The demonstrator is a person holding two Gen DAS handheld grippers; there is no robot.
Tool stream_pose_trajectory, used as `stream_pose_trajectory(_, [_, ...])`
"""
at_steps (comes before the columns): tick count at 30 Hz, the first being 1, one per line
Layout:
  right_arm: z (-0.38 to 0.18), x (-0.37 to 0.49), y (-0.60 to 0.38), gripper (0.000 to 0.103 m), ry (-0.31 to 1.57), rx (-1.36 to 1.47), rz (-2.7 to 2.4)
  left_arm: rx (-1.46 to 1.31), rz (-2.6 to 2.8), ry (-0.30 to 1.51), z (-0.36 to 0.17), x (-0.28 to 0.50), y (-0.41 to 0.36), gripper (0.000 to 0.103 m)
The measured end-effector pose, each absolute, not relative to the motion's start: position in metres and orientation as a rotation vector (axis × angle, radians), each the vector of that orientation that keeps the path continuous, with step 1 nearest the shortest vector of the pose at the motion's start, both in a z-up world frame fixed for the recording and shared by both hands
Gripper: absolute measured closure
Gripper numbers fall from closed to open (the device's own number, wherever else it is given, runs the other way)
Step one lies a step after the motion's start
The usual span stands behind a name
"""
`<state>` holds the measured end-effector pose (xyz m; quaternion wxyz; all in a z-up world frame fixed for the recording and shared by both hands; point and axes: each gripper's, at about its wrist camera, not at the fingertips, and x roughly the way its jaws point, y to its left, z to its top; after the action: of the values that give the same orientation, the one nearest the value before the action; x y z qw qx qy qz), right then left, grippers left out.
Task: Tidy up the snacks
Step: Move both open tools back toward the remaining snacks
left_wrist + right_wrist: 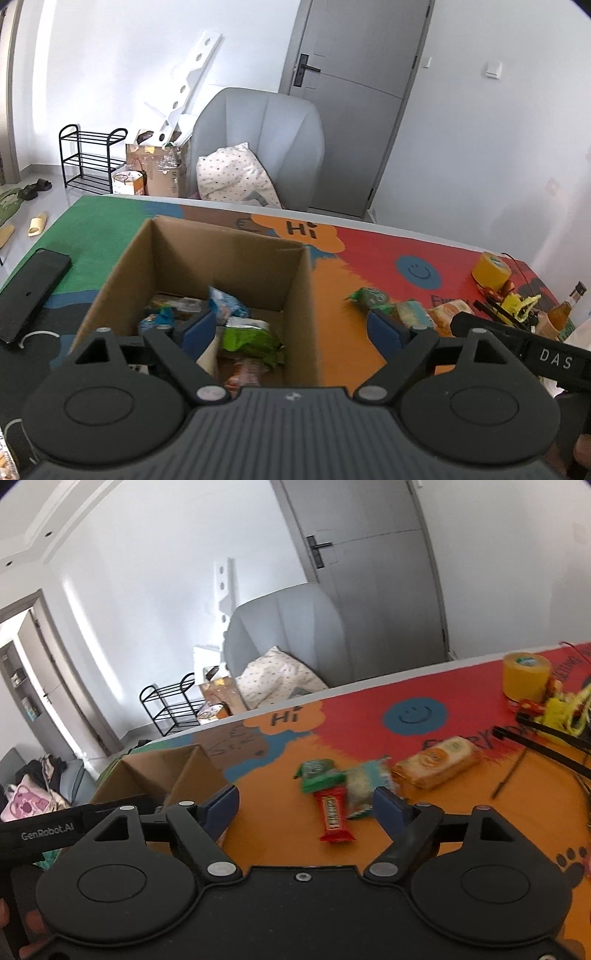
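Cardboard box (207, 258) beneath left gripper (291, 328), fingers (197, 330) apart

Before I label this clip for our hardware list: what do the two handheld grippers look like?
Both match: the left gripper and the right gripper have ribbed matte-black bodies, two round black discs, black linkage arms with silver pivots, and blue finger pads. White lettering appears on each: "DAS" in the left view, "GenRobot.AI" in the right.
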<state>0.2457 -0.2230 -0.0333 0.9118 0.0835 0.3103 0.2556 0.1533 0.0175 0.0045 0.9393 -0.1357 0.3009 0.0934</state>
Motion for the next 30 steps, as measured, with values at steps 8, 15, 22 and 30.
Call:
stream_pose_trajectory(8, [-0.041, 0.251, -0.249, 0.023, 0.648, 0.207, 0.481, -0.244, 0.156, 0.607, 0.005, 0.162, -0.006, 0.015])
stream_pose_trajectory(15, [-0.046, 0.259, -0.265, 0.023, 0.653, 0.227, 0.452, -0.237, 0.116, 0.608, 0.006, 0.176, -0.022, 0.015])
stream_pose_trajectory(22, [-0.05, 0.272, -0.274, 0.023, 0.667, 0.253, 0.436, -0.223, 0.084, 0.627, 0.002, 0.197, -0.037, 0.015])
stream_pose_trajectory(30, [-0.053, 0.293, -0.276, 0.023, 0.664, 0.263, 0.417, -0.227, 0.06, 0.66, -0.007, 0.227, -0.049, 0.015])
